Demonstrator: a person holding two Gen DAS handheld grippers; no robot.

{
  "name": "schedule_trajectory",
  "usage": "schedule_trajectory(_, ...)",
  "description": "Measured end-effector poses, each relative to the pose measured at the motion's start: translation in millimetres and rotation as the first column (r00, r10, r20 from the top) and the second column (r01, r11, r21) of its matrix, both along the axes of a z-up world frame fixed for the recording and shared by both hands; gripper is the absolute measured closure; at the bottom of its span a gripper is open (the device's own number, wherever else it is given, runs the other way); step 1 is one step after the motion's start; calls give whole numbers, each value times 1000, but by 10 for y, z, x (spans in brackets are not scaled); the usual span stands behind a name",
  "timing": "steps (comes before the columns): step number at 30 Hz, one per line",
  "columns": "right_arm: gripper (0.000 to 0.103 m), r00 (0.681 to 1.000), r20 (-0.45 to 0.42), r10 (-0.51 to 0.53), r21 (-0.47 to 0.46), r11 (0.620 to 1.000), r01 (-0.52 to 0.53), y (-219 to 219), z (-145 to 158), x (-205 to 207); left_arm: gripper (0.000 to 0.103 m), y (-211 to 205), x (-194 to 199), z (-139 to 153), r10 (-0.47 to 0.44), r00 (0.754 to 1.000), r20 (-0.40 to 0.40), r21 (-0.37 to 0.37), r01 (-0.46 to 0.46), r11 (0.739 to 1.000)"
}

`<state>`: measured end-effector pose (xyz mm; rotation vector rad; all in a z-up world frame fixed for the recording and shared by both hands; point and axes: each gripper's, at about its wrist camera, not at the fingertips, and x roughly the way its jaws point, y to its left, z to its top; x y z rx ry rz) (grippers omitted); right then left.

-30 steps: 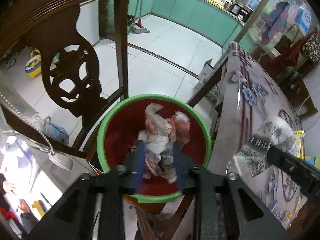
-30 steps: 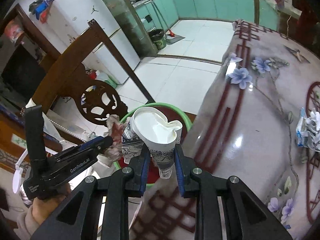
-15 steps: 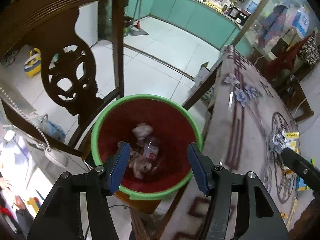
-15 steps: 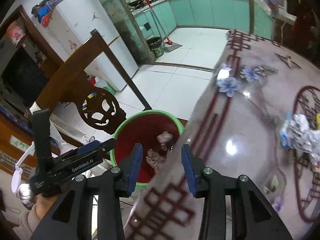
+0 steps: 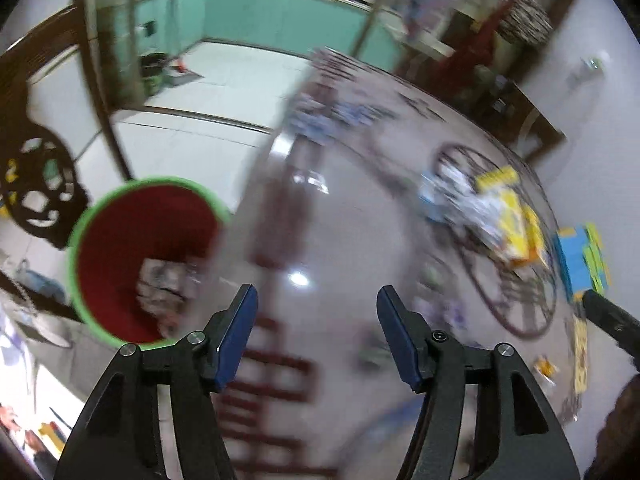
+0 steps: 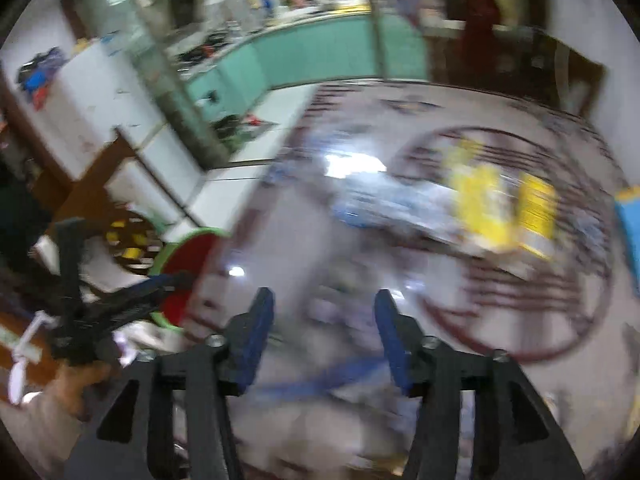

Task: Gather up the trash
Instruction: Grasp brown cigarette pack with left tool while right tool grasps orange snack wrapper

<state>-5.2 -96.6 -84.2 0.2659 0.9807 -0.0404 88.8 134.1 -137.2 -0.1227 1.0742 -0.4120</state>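
Both grippers are seen with nothing between their blue pads: the left gripper (image 5: 318, 332) and the right gripper (image 6: 324, 334) have just been opening and stand moderately wide. The green-rimmed red plastic bin (image 5: 74, 240), crumpled waste lying inside, is set off the table's left edge. The remaining heap of crumpled yellow, white and blue wrappers (image 6: 480, 204) lies on the glossy patterned tabletop (image 5: 320, 240), ahead and rightward; the right gripper is judged nearer.

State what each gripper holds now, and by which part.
Nothing is held: the left gripper and right gripper both stand open and empty above the glossy patterned table.
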Motion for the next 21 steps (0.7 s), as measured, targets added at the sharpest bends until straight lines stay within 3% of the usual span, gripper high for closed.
schedule_trajectory(5, 50, 980, -110, -167, -95, 983, 157, -837, -357, -653, 24, -686, -537, 31, -176, 984, 11, -21, 176, 984)
schedule_trajectory(10, 50, 948, -196, -250, -97, 967, 235, -1357, -724, -1080, 21, -1230, -1075, 21, -377, 926, 21, -6, 377, 926)
schedule_trajectory(14, 50, 942, -251, -223, -16, 974, 227, -1524, -997, -1151, 20, -1465, -1393, -23, -516, 856, 19, 17, 516, 857)
schedule_trajectory(19, 52, 944, -284, -170, 30, 982, 186, -1529, -1232, -1205, 19, -1671, -1771, -209, -667, 744, -31, 88, 667, 740)
schedule_trajectory(20, 65, 946, -285, -157, 38, 984, 175, -1527, -1249, -1215, 19, -1699, -1820, -268, -682, 730, -48, 105, 683, 723)
schedule_trajectory(21, 70, 948, -285, -145, 51, 985, 166, -1538, -1272, -1229, 19, -1727, -1861, -332, -691, 720, -63, 127, 693, 710)
